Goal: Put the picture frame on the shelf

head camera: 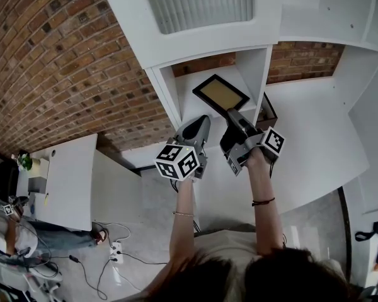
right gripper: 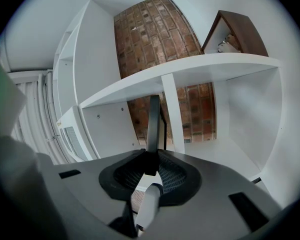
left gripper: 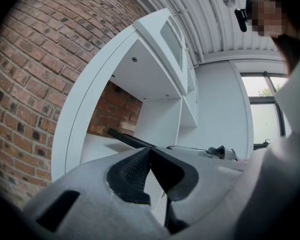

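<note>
Clearly right gripper pinches picture frame by near edge: likely light, rigid, fragile glazing. Left gripper closed, empty.

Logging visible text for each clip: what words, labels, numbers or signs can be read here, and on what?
No readable text anywhere.
Left marker cube and right marker cube: black-and-white square patterns only, no letters.
Picture frame: plain tan panel, no print.
Desk clutter: too small to read.
</note>
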Demonstrator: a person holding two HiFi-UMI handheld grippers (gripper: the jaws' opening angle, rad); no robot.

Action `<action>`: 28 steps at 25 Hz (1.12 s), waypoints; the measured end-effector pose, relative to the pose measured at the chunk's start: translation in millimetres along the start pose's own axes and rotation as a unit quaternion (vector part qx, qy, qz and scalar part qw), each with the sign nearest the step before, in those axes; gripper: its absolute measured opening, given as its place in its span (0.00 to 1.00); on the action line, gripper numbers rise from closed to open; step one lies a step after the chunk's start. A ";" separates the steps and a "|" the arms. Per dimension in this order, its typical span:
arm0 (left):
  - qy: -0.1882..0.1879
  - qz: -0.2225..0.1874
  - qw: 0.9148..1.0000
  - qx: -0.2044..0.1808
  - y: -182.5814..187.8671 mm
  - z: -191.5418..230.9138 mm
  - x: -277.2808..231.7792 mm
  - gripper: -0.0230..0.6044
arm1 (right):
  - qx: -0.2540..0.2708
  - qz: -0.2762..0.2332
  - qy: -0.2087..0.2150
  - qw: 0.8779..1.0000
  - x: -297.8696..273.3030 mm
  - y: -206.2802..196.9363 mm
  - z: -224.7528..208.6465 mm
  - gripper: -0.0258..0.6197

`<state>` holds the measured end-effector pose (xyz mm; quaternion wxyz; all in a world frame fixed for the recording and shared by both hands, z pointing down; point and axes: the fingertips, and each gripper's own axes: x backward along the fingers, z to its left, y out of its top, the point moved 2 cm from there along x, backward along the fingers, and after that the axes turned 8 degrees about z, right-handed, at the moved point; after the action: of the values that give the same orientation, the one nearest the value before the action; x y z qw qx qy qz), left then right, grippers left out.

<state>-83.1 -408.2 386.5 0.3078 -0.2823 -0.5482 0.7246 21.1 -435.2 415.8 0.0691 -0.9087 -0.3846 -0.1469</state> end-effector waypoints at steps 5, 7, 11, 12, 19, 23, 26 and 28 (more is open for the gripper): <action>0.000 0.005 1.000 0.003 -3.7 2.3 -2.7 0.05 | -0.004 -0.001 -0.003 1.000 -1.9 2.0 -4.2 0.15; 0.000 0.008 1.000 0.003 -5.8 3.1 -3.8 0.05 | -0.006 -0.001 -0.004 1.000 -2.3 2.6 -6.5 0.15; 0.001 0.008 1.000 0.004 -6.7 4.1 -5.5 0.05 | -0.009 -0.001 -0.005 1.000 -4.0 3.8 -8.2 0.15; 0.001 0.007 1.000 0.004 -6.6 4.4 -5.8 0.05 | -0.009 -0.001 -0.005 1.000 -4.7 4.3 -8.3 0.15; 0.002 0.008 1.000 0.006 -7.9 6.2 -8.7 0.05 | -0.016 -0.001 -0.009 1.000 -6.9 6.4 -12.2 0.15; 0.000 0.009 1.000 0.007 -7.9 5.5 -10.3 0.05 | -0.015 0.000 -0.010 1.000 -7.2 8.0 -12.5 0.15; 0.001 0.011 1.000 0.006 -8.6 6.3 -11.3 0.05 | -0.015 0.000 -0.010 1.000 -7.9 8.9 -13.4 0.15; 0.002 0.012 1.000 0.006 -9.5 7.3 -11.6 0.05 | -0.016 0.001 -0.009 1.000 -8.1 9.3 -14.3 0.15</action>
<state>-79.6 -419.5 398.3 0.3021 -0.2877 -0.5397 0.7312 19.4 -450.6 426.6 0.0512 -0.9112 -0.3820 -0.1452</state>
